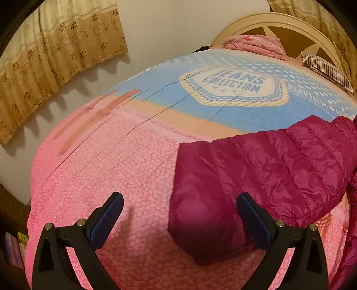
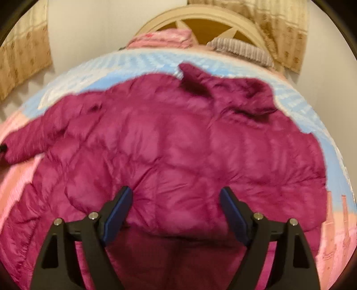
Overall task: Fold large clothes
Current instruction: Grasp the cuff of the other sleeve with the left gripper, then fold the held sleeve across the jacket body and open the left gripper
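Observation:
A magenta quilted puffer jacket point(image 2: 178, 145) lies spread on the bed, collar toward the headboard, one sleeve stretched to the left. That sleeve point(image 1: 256, 174) reaches into the left wrist view, its cuff end lying between the fingers. My left gripper point(image 1: 180, 200) hovers open over the cuff and the pink bedspread; the pads do not press on the fabric. My right gripper point(image 2: 176, 196) stands open above the jacket's lower back, near the hem, with nothing pinched. The picture there is blurred.
The bedspread point(image 1: 133, 156) is pink near me and blue farther off. A folded pink blanket point(image 1: 256, 45) and a striped pillow point(image 1: 330, 71) lie by the cream headboard point(image 2: 200, 17). Patterned curtains point(image 1: 55, 55) hang at the left wall.

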Tool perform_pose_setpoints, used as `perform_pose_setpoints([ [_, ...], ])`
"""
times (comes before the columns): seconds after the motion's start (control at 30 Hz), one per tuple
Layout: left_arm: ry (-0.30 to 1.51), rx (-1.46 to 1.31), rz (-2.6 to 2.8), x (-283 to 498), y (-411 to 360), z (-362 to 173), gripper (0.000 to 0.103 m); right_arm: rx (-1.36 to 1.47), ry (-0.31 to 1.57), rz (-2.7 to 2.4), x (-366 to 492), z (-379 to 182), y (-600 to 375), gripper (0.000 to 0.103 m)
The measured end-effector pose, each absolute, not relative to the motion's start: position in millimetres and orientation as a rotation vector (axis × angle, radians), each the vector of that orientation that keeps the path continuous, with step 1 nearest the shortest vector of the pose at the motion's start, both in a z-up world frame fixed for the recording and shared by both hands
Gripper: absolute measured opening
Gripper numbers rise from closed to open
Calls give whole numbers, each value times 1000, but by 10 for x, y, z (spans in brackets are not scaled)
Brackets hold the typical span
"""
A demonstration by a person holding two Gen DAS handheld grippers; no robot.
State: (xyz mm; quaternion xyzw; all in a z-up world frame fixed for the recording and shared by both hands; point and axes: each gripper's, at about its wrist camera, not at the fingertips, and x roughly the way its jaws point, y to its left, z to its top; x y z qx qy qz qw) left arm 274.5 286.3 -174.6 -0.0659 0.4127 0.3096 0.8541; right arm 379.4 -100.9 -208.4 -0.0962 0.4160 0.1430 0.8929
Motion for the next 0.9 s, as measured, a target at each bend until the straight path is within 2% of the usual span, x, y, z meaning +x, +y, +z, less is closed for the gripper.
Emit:
perform_pose_setpoints([
  [0.47,876,-195,544,2928,2773,-1767,102,-202,837,272,3742,-2209,-1019,88],
  [0.53,880,-195,526,2940,2759,-1765,98,-201,838,269,3729,-2207,-1020,88],
  [0.57,887,-199,517,2948,2761,-1774,80,-202,837,269,3728,-2208,-1021,88],
  [0.6,901,-209,502,2959,2766,-1794,54,-202,837,268,3727,-2210,-1023,88],
  [0.73,898,-232,479,2919,2780,-1777,31,-208,830,260,3709,-2204,-1028,90],
  [0.77,885,-233,479,2890,2769,-1741,21,-209,828,255,3708,-2204,-1027,91],
  [0.9,781,-194,486,2761,2655,-1434,13,-213,827,249,3701,-2205,-1026,92],
])
